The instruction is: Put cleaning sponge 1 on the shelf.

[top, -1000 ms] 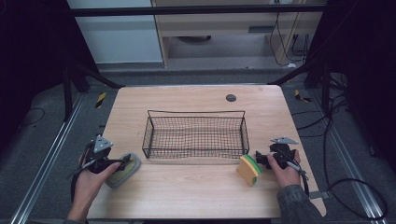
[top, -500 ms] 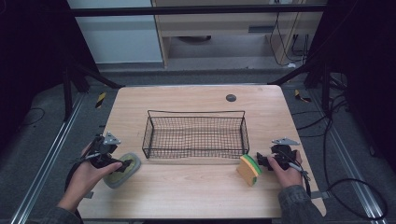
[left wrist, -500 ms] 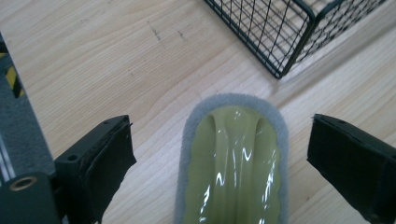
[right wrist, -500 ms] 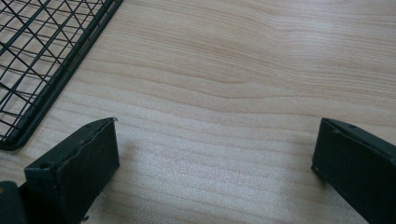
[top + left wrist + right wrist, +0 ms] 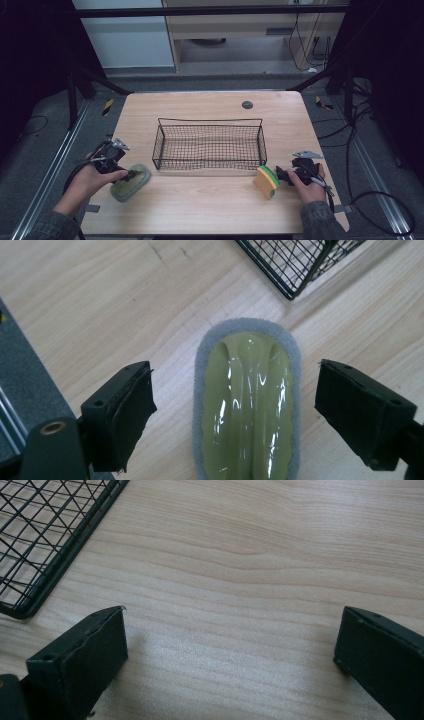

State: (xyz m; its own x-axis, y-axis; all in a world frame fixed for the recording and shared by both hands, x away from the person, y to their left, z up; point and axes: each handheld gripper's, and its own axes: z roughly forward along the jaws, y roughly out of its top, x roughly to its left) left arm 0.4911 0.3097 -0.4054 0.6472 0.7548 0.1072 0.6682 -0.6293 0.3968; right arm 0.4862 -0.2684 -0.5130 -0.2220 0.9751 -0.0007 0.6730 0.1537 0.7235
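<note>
The left claw (image 5: 235, 405) is sitting apart around the oval grey sponge with its glossy green plastic grip (image 5: 247, 405), probably light and squishy, so pinching the stiffer ridged sides looks smartest.

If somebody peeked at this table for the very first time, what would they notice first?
Probably the black wire basket in the middle of the wooden table. Next, the green scrubber with a grey rim, lying on the table between the open jaws of the left gripper. Then the yellow-and-green sponge standing on edge by the basket's right corner, just in front of the right gripper.
</note>
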